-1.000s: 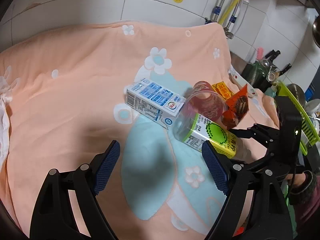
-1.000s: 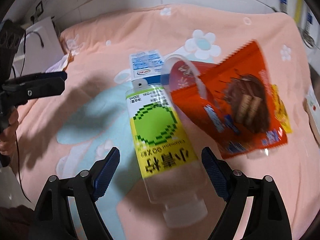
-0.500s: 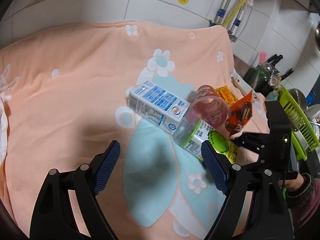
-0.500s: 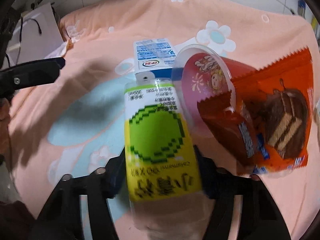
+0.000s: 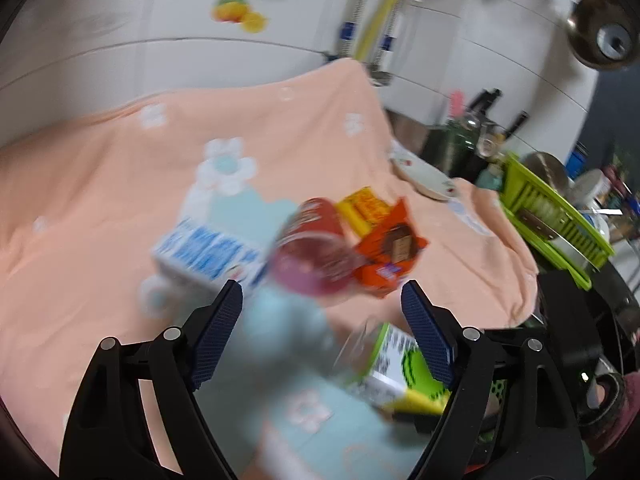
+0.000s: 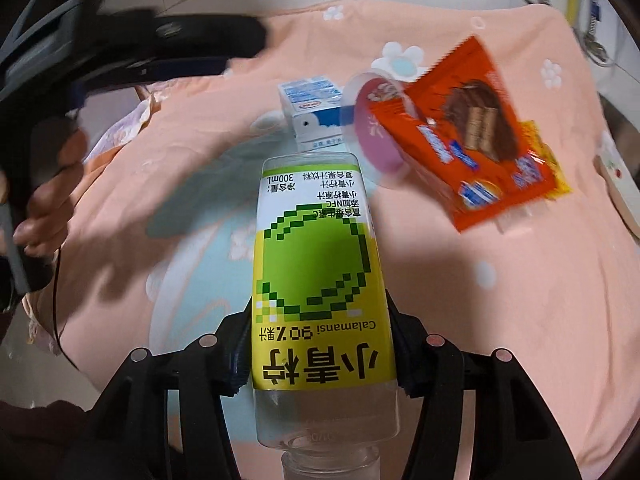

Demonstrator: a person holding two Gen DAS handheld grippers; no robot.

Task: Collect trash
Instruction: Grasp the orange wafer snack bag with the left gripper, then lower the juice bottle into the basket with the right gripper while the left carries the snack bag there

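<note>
Right gripper clamped on the green-labelled bottle, lower centre of its view, base pointing away, apparently lifted off the peach blanket. Left gripper spread wide, holding nothing, above the blurred milk carton and red cup mid-frame. Best kept squeezed at the label's lower half, lifted steadily, clear of the orange wrapper upper right.
</note>
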